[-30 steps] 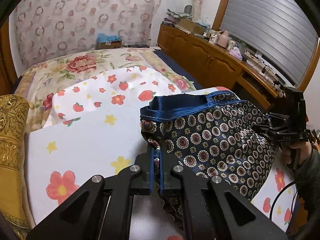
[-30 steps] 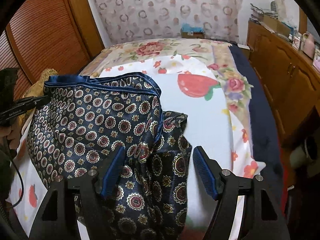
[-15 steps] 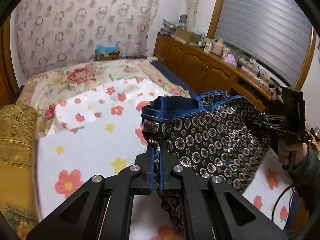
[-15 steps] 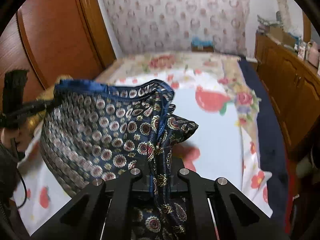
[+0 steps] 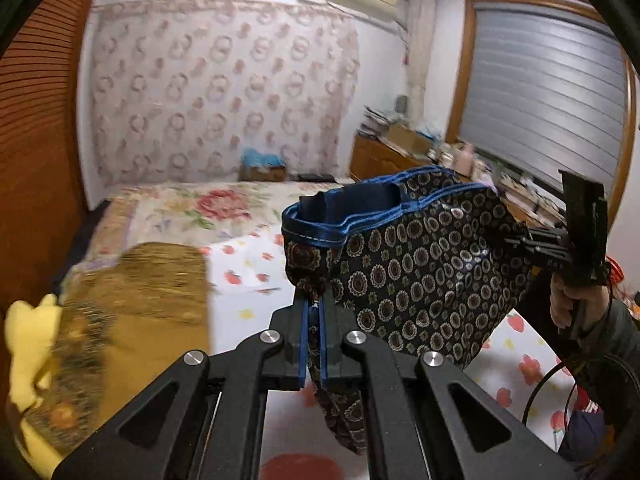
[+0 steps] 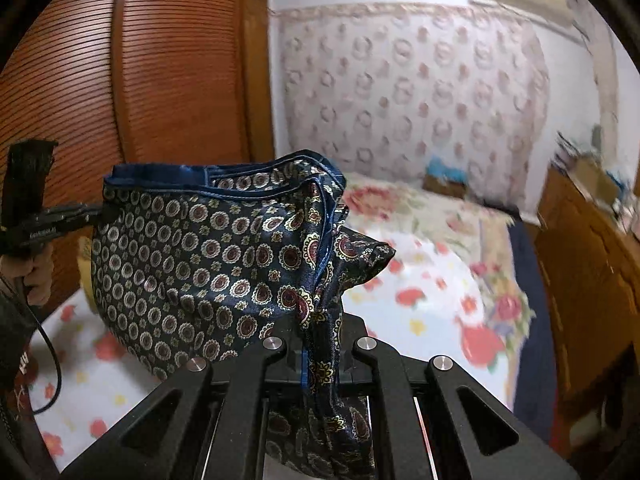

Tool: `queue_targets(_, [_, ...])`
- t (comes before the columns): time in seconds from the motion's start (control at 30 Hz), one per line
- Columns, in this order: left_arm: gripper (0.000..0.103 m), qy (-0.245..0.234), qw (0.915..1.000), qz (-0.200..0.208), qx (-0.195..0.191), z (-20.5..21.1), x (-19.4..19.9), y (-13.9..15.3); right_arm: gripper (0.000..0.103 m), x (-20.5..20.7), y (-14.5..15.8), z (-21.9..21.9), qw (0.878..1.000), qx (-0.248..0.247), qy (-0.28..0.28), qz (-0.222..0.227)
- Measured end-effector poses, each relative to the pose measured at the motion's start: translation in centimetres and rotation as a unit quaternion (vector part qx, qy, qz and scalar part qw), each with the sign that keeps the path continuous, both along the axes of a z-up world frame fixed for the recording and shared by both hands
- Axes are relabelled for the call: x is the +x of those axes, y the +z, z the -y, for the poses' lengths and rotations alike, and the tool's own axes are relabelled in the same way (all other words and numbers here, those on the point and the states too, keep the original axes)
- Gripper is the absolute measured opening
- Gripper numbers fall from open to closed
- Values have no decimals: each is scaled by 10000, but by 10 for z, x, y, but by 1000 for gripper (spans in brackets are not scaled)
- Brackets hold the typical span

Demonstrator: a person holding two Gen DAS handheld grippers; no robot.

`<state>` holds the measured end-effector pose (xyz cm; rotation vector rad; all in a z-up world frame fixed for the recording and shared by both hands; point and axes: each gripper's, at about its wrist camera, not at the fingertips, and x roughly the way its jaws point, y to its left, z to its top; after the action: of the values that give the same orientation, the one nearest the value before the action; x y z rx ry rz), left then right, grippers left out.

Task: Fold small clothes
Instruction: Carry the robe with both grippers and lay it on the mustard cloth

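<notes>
Jaws clamped, both hands holding shorts [image 5: 420, 264] aloft

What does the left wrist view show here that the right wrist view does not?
Left wrist only: a grey window blind, a gold cushion and a yellow soft toy at the bed's left side.

Right wrist only: the slatted wooden wardrobe doors seen broadly, and the bed's dark blue edge.

Both: the navy patterned shorts held in the air, the left gripper and the right gripper each with jaws shut on the fabric, the fruit-print sheet, and the circle-patterned wall drape.
</notes>
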<state>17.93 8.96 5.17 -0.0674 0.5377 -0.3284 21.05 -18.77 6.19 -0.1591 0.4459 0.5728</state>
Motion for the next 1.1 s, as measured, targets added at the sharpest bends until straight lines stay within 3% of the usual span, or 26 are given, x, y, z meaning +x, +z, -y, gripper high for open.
queue_targets(0.13, [5, 454, 9989, 115, -62, -42, -19, 3, 7, 15, 20, -46, 9985, -181, 454, 259])
queue_targets(0.37, [5, 1327, 9908, 80, -256, -107, -40, -20, 7, 89, 36, -136, 9897, -701, 1185, 396])
queue_targets(0.7, [5, 2273, 9718, -286, -551, -162, -60, -76, 7, 160, 23, -270, 9696, -1375, 1971, 461])
queue_targets(0.9, [5, 2531, 9647, -508, -517, -171, -61, -97, 8, 167, 12, -300, 9704, -1387, 1917, 491])
queue_targets(0.97, [5, 2563, 9638, -564, -465, -175, -65, -101, 16, 172, 14, -304, 9748, -1267, 1785, 416])
queue_targets(1.03, [5, 2589, 9629, -609, -455, -172, -66, -99, 44, 167, 14, -307, 9805, -1106, 1586, 355])
queue_targets(1.1, [5, 2589, 9628, -624, -447, -171, -65, -98, 47, 162, 12, -312, 9847, -955, 1410, 371])
